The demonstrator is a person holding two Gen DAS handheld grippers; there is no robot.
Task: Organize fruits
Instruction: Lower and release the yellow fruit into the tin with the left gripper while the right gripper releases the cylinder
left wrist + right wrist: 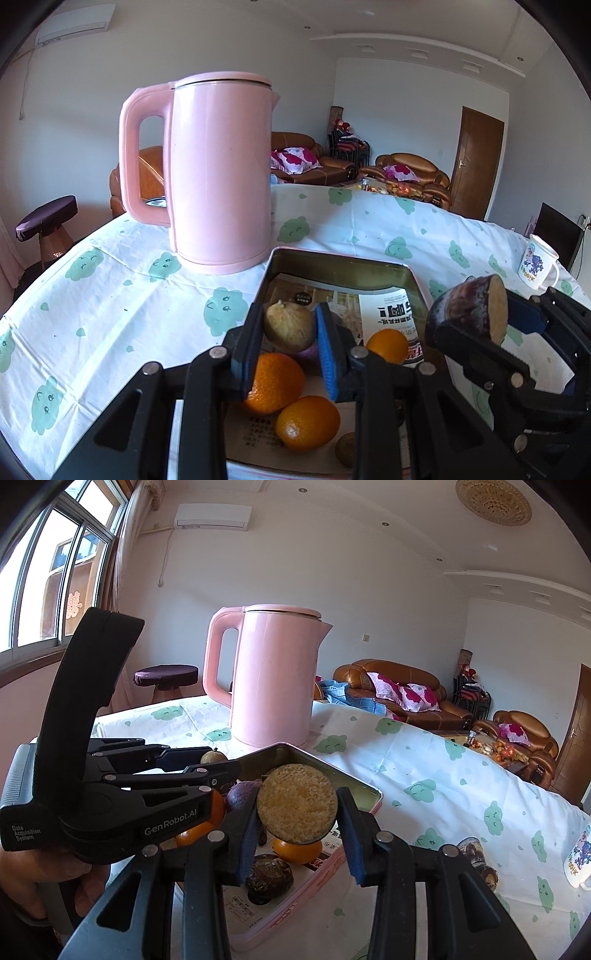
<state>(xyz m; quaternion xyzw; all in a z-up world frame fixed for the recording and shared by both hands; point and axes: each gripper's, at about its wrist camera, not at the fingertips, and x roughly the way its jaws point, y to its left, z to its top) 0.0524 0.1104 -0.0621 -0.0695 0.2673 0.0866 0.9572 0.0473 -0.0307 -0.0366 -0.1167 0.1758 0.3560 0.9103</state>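
Both loaded: left gripper [290, 328] clenched on pale fruit, right gripper [297, 808] grasping sugarcane piece [297, 808], tin tray [332, 775] directly beneath.

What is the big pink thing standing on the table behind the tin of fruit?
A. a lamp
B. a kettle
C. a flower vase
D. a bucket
B: the pink kettle has a handle, a lid and a small spout, and it stands upright on the tablecloth just behind the tin.
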